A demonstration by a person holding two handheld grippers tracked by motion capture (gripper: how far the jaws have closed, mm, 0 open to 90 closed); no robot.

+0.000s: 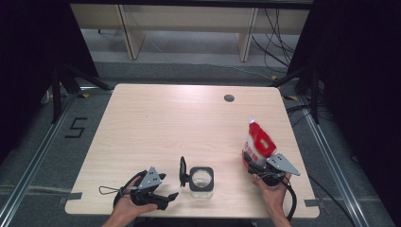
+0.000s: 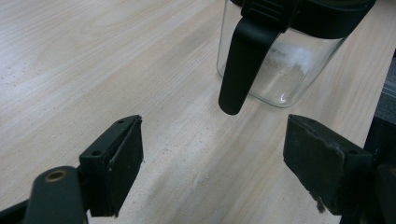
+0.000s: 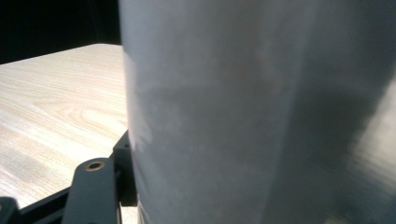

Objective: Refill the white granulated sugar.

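Near the tabletop's right edge, your right gripper is clamped on the red-and-white bag, while your left gripper, jaws apart, faces the glass jar beside open wood.

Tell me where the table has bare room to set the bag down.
The table is bare across its far half, from the round hole to the left edge, and in the middle between the glass jar and the bag. The near edge is crowded: left tool, jar, right tool.
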